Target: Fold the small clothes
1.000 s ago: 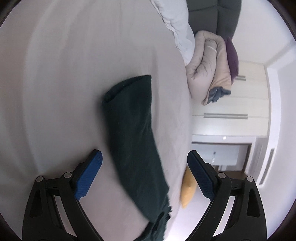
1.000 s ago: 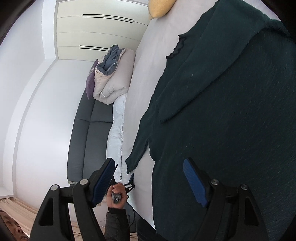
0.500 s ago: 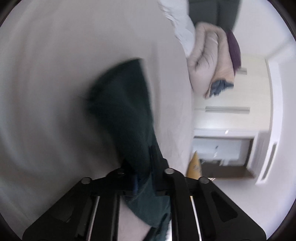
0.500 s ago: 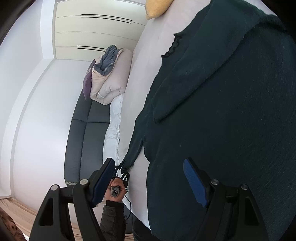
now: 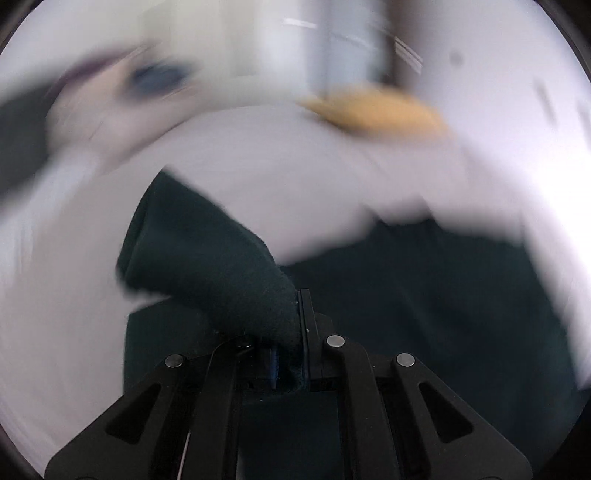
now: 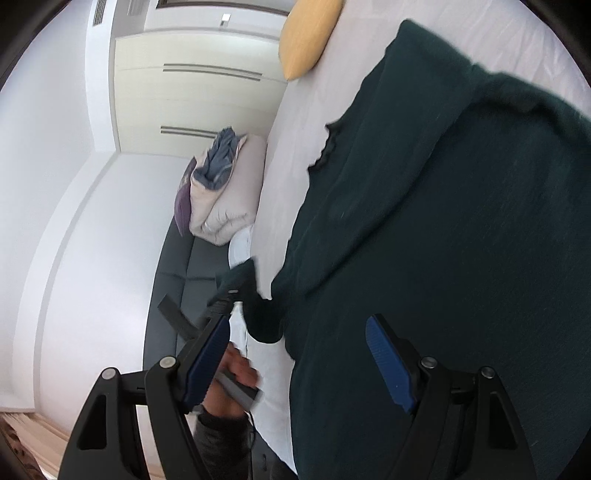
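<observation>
A dark green knit garment (image 6: pixel 443 240) lies spread on the white bed sheet (image 6: pixel 291 129). My left gripper (image 5: pixel 291 354) is shut on its sleeve (image 5: pixel 207 266), which rises lifted from the sheet toward the jaws; the rest of the garment (image 5: pixel 424 295) spreads to the right. That view is blurred. In the right wrist view my right gripper (image 6: pixel 299 350) stands open over the garment's near part, with nothing between its blue pads (image 6: pixel 388 362). The left gripper (image 6: pixel 229 291) shows there too, holding the sleeve end (image 6: pixel 264 317), with a hand (image 6: pixel 236 373) behind it.
A yellow cushion (image 6: pixel 306 33) lies at the bed's far end. A rolled beige duvet with a blue cloth (image 6: pixel 221 184) and a purple pillow rest on a dark grey sofa (image 6: pixel 170 288) beside the bed. White wardrobe doors (image 6: pixel 192 92) stand behind. Wooden floor shows lower left.
My left gripper went from wide open to shut on the sleeve and swung round, lifting it. The right gripper shifted over the garment and stayed open.
</observation>
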`<state>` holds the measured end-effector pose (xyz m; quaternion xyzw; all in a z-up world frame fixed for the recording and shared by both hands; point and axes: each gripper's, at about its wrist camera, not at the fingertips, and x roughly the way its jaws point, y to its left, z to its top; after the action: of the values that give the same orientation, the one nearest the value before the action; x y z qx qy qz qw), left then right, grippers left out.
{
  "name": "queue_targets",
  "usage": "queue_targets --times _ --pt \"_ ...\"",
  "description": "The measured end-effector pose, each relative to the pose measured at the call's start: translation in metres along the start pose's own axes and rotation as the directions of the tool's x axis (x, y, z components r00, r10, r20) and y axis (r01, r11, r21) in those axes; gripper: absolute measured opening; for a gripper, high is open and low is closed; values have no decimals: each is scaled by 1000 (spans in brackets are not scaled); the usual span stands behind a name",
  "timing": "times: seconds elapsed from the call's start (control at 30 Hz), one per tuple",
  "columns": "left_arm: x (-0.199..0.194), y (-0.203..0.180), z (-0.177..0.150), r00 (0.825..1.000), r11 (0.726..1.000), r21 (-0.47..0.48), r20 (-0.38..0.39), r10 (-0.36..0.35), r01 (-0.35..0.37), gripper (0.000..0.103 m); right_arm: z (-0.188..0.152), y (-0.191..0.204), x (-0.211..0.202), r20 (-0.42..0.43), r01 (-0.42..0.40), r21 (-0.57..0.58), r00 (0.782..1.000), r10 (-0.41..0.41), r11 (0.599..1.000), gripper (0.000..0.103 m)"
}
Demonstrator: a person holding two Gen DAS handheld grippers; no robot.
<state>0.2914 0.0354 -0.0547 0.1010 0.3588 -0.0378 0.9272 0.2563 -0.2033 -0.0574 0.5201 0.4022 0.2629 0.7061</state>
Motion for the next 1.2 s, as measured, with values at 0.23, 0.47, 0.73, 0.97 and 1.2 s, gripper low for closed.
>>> queue_targets --times 0.23,0.47,0.73,0.97,1.2 --pt "35 -88 -38 996 964 254 -9 87 -82 8 38 4 13 -24 71 -61 997 -73 996 80" --pt "43 -66 -42 997 977 202 25 69 -72 8 76 23 103 -174 55 -35 983 -61 998 80" --pt "20 -55 -52 998 994 105 62 19 -26 8 87 28 193 -307 207 -49 928 -212 977 67" --pt "4 -41 -59 998 999 54 59 -7 4 8 84 19 216 -320 217 -42 922 -219 975 52" --pt "0 -28 -56 999 999 -7 42 -33 34 9 86 32 224 -285 236 -141 920 -268 961 13"
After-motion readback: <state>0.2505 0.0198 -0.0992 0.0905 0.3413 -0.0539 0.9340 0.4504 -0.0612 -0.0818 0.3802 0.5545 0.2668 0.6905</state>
